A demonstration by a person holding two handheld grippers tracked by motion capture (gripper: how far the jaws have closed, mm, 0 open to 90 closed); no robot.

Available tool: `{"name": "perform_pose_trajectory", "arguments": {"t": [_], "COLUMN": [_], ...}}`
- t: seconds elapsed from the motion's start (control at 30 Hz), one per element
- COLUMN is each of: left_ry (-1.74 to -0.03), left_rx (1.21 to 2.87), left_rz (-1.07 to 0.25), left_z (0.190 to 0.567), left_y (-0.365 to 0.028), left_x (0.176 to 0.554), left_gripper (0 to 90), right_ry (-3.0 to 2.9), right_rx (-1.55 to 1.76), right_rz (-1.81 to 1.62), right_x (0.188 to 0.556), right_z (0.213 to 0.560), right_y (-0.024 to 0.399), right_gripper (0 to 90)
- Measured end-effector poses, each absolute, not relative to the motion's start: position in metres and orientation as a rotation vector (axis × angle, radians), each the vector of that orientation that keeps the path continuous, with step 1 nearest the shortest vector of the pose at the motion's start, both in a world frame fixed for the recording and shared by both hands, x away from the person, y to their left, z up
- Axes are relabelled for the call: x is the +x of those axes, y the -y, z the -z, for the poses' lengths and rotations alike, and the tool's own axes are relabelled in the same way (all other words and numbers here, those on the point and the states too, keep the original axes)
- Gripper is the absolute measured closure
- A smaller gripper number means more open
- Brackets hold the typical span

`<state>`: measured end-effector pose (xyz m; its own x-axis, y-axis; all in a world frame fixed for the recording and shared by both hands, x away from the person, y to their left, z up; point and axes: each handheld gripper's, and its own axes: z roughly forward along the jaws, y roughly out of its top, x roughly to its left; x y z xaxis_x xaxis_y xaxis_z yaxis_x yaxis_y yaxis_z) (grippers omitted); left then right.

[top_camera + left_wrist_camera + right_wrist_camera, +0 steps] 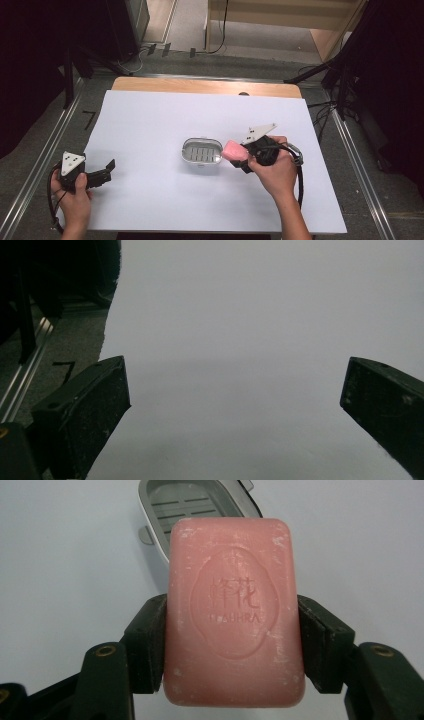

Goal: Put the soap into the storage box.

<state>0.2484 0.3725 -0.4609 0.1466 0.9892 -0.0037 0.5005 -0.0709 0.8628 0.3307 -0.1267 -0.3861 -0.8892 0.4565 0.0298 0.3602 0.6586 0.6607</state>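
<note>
White-covered worktop (150,125); right tongs (231,630) clamp pink soap (232,615) by its long sides, just beside soap dish (202,152), apparently for placing; left tongs (235,405) wide, empty, well apart from dish.

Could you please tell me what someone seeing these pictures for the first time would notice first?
The pink soap stands out most: the right hand-held gripper clamps it by its sides, just right of the grey soap dish at the middle of the white sheet. The dish is empty, its ribbed floor showing. Far off at the sheet's left edge, the left hand-held gripper is open and holds nothing.
</note>
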Motion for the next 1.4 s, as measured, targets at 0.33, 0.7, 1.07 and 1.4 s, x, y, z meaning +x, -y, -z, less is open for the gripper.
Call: {"name": "perform_pose_trajectory", "arguments": {"t": [0.33, 0.7, 1.07, 1.4], "left_ry": [-1.452, -1.458, -1.456, -1.454], "left_rx": [1.673, 1.671, 1.672, 1.676], "left_rz": [-0.821, -0.818, -0.815, -0.809], "left_z": [0.461, 0.461, 0.461, 0.461], "left_y": [-0.373, -0.373, -0.373, -0.374], "left_x": [0.249, 0.249, 0.249, 0.249], "left_gripper": [0.2, 0.2, 0.2, 0.2], "right_ry": [-2.764, -2.793, -2.810, -2.850], "right_rx": [0.608, 0.574, 0.521, 0.476], "right_rz": [-1.044, -1.044, -1.060, -1.041], "right_x": [0.337, 0.343, 0.354, 0.367], "right_z": [0.385, 0.390, 0.390, 0.400], "right_y": [0.102, 0.081, 0.066, 0.048], "right_gripper": [38.4, 38.4, 38.4, 38.4]}}
